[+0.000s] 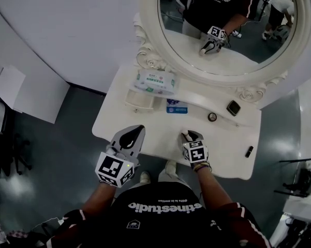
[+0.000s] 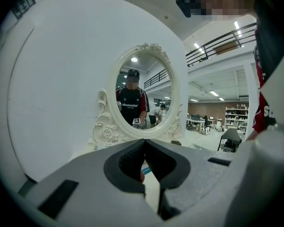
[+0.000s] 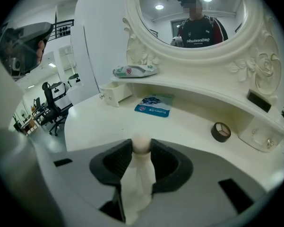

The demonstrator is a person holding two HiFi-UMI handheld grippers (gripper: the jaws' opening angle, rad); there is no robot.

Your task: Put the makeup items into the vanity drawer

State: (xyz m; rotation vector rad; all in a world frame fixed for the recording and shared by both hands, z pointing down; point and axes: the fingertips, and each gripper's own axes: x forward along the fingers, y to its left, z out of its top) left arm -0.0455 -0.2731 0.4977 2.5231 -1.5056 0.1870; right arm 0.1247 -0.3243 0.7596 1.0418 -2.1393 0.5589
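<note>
Several makeup items lie on the vanity top [image 1: 217, 143]: a round compact [image 1: 212, 117], a dark square case [image 1: 233, 107] and, far right, a slim dark tube [image 1: 249, 151]. At the near edge the right gripper [image 1: 189, 135] pinches a small cream knob [image 3: 142, 144], seemingly the drawer pull. Just left, the left gripper [image 1: 137, 133] is closed and empty. Opening the drawer looks like the step in hand, which calls for a straight pull toward the person.
</note>
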